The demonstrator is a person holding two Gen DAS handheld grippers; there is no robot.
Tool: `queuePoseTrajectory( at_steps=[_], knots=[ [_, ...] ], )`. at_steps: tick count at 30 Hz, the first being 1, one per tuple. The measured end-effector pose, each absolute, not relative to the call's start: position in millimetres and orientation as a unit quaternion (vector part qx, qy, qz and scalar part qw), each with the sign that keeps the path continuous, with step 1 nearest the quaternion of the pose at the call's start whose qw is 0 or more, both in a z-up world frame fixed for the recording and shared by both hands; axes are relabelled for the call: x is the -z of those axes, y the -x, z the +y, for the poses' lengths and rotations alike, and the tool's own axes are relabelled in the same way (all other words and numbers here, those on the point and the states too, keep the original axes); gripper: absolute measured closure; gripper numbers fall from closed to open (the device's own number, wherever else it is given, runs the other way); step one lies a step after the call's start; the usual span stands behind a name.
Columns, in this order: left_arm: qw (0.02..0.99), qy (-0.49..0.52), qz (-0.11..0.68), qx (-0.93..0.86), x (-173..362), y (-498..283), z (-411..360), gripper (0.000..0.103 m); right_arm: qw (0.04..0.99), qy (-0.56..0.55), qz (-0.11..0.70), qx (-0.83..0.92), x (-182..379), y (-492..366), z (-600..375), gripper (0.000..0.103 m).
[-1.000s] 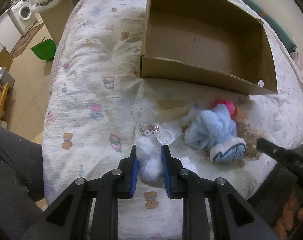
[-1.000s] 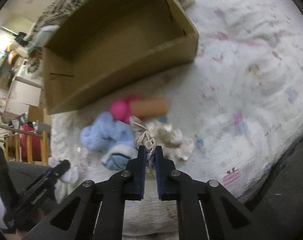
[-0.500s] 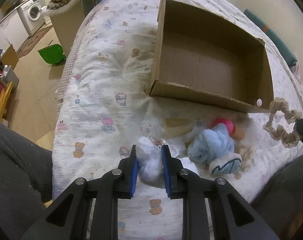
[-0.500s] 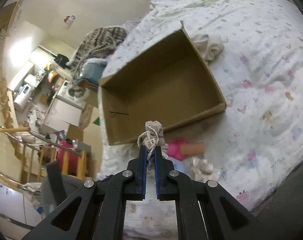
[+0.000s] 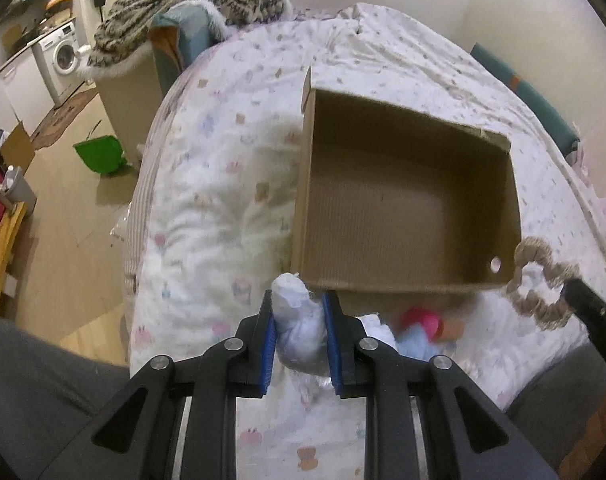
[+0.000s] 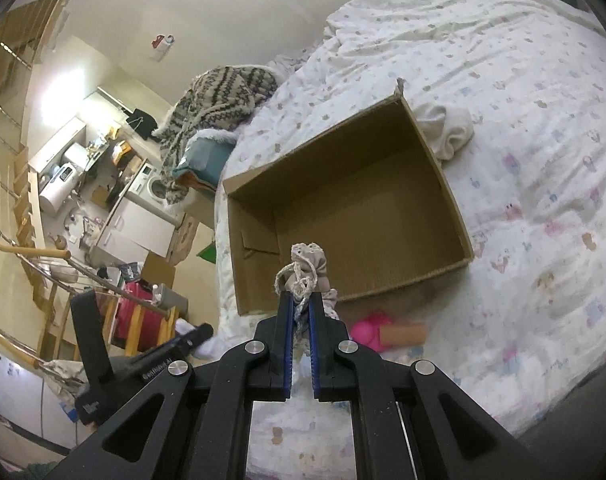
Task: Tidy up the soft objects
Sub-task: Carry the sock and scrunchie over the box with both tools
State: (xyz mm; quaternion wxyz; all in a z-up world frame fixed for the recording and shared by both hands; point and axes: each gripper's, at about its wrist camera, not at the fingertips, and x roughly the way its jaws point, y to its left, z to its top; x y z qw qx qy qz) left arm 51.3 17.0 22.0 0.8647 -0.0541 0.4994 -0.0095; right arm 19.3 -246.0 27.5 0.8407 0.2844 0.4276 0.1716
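Grippers, two: left gripper (image 5: 298,322) clamps one white sock (image 5: 297,328), right gripper (image 6: 299,312) one lace bundle (image 6: 306,266).

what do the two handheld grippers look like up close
Both the left gripper and right gripper are matte black, with angular link arms that have triangular cutouts, round silver pivot bolts and blue pads lining the finger insides. Small white lettering, too small to read, runs along the left gripper's side in the right wrist view.

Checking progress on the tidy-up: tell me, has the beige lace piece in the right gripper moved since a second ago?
Yes. The lace piece, clamped in the right gripper, has risen off the quilt toward the cardboard box.
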Motion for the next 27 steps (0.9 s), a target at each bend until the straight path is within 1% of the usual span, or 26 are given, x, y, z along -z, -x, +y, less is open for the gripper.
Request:
queuePoseTrajectory(
  at_steps=[6, 16, 20, 27],
  knots=[
    [0.873, 0.038, 0.486, 0.019, -33, -72, 5, 0.083, 0.846, -0.277, 0.425, -0.165, -29, -36, -246, 0.095],
    [0.878, 0.01, 0.478, 0.031, -23, -116, -18, 0.083, 0.863, -0.234, 0.425, -0.14, -17, -72, -245, 0.095],
    [0.88, -0.005, 0.474, 0.037, -14, -131, -31, 0.083, 0.865, -0.226, 0.428, -0.13, -6, -87, -248, 0.095],
    [0.879, -0.012, 0.475, 0.043, 18, -143, -37, 0.083, 0.857, -0.232, 0.447, -0.111, 22, -99, -250, 0.095]
  ],
)
